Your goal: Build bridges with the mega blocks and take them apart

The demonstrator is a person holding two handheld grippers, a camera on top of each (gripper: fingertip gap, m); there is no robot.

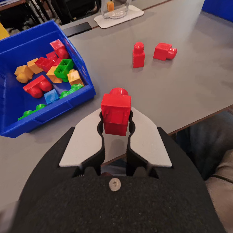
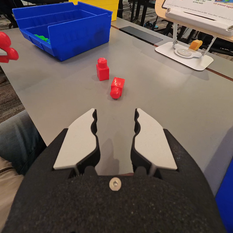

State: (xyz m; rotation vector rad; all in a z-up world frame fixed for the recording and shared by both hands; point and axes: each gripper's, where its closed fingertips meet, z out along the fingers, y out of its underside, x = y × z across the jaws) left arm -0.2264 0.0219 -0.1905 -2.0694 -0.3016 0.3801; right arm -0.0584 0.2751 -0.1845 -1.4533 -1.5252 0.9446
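L gripper [image 1: 116, 121] is clamping a red block [image 1: 115, 113] w/ its stud pointing away from the cam, the wavy black pads pressing both sides of it, and it's hanging above the grey table [image 1: 176, 82] near the front edge. In the right wrist view that same held block is poking in at 9 o'clock [image 2: 7, 49], blurred, so its exact shape there is hard to read.

R gripper [image 2: 115, 121] is hovering w/ jaws apart, nothing btwn them, only bare tabletop showing in the gap.

Two more red blocks are sitting on the table, just beside each other but not touching. From the R cam, at about 12 o'clock ahead of the fingers: an upright block [image 2: 102, 70] w/ stud up, and a tipped block [image 2: 117, 87] lying on its side nearer the gripper, stud facing the cam. From the L cam they're lying at approx 1 o'clock: upright one [image 1: 138, 56], tipped one [image 1: 163, 51] to its right.

A blue bin [image 1: 78, 60] is resting at 10 o'clock of the L gripper, holding loose red, orange, green & blue blocks. A white stand [image 2: 186, 56] is sitting at 2 o'clock in the R view, an orange block [image 2: 195, 45] on it.
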